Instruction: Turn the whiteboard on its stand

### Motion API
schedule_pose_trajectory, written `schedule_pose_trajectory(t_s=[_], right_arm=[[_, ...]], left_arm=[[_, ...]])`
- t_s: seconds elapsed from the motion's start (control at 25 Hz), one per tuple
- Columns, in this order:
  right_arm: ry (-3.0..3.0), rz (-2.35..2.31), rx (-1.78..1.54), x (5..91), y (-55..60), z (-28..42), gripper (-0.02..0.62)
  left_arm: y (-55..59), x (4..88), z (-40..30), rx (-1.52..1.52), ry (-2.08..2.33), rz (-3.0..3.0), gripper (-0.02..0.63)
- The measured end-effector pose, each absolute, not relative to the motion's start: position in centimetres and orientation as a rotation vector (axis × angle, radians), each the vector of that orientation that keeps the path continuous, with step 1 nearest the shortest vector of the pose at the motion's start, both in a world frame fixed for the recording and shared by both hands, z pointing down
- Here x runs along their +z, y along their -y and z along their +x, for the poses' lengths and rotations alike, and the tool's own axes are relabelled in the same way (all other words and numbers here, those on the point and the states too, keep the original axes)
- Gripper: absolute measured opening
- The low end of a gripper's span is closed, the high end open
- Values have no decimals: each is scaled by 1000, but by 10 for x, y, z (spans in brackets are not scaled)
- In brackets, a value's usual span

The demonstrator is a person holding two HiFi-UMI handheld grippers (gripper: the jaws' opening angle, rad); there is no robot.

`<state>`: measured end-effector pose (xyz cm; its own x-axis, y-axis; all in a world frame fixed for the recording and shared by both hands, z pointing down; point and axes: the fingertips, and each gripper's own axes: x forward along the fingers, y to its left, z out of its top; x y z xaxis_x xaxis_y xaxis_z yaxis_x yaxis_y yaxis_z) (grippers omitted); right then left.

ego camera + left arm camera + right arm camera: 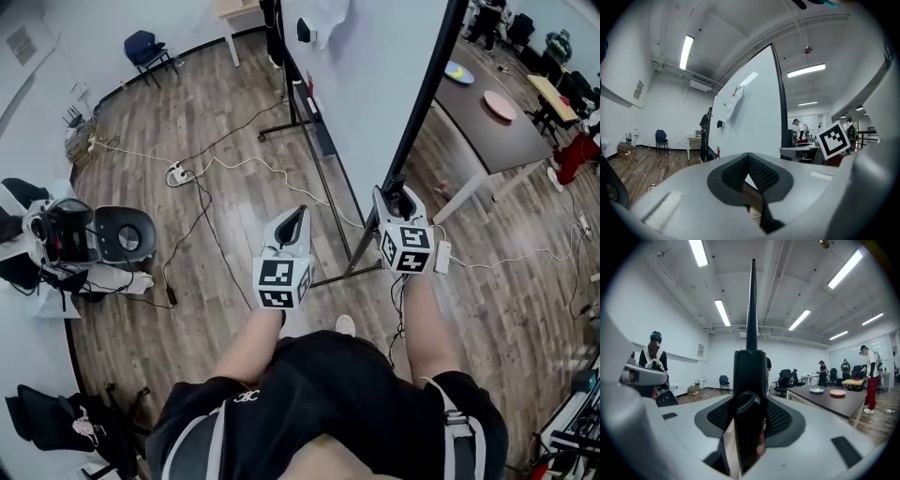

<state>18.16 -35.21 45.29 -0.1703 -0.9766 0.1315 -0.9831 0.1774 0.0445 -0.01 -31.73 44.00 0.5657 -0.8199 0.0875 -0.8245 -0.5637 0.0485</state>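
Observation:
The whiteboard [375,84] stands upright on its black wheeled stand [323,187], its white face towards my left. My right gripper [397,195] is shut on the board's near black edge frame [427,103]. In the right gripper view that frame [751,315] rises straight up from between the jaws, and the pads [780,420] press on its black bracket. My left gripper [298,217] hangs to the left of the stand, shut, with nothing between its pads [761,173]. It touches nothing. The left gripper view has the white face of the whiteboard [750,122] ahead.
A dark table [497,141] with two plates stands just right of the board. Cables and a power strip [176,173] lie on the wooden floor to the left. A black chair with gear [122,239] is at far left. People stand at the room's far end.

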Motion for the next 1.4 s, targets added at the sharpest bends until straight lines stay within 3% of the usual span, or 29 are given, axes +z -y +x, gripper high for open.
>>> schedule_pose_trajectory(t_s=[1.4], right_arm=[[2251,2048,62,452,250,213,192]], left_arm=[[285,446,22,88,1177,2810,3]])
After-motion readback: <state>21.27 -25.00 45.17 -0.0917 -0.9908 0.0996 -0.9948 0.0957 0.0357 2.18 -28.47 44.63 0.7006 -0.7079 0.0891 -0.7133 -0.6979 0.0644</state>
